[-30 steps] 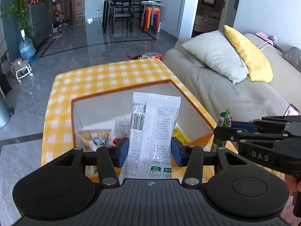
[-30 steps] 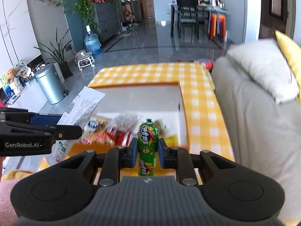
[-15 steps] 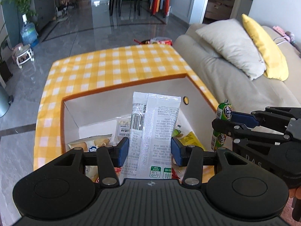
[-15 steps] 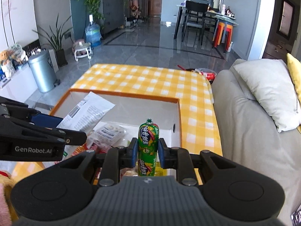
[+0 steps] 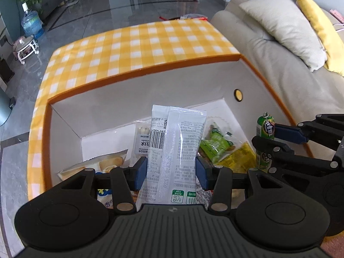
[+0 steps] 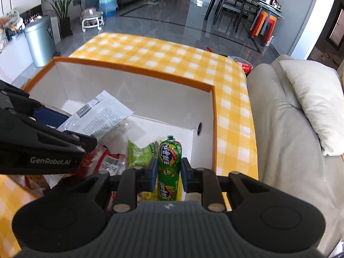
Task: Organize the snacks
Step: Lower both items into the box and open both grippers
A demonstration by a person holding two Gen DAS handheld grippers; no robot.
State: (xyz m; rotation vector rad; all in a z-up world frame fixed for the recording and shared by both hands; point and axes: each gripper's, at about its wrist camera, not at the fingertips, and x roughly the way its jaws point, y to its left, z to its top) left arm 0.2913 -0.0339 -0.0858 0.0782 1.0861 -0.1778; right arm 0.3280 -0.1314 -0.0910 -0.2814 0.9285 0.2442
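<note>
My left gripper (image 5: pixel 171 172) is shut on a flat white snack packet (image 5: pixel 175 148), held upright over the open white box with an orange rim (image 5: pixel 137 76). The same packet (image 6: pixel 101 114) shows from the side in the right wrist view. My right gripper (image 6: pixel 167 171) is shut on a green sausage stick (image 6: pixel 168 167), also over the box, near its right wall. That stick (image 5: pixel 265 129) appears at the right of the left wrist view. Several snack packs lie on the box floor, among them a green pack (image 5: pixel 217 144) and a bread pack (image 5: pixel 103 165).
The box sits on a table with a yellow checked cloth (image 5: pixel 137 43). A beige sofa (image 6: pixel 286 133) with a grey pillow (image 5: pixel 281 25) runs along the right. A metal bin (image 6: pixel 40 40) and a water bottle (image 5: pixel 32 24) stand on the floor to the left.
Both grippers have come forward and down over the box, still holding their snacks. The box interior now fills much more of both views.
</note>
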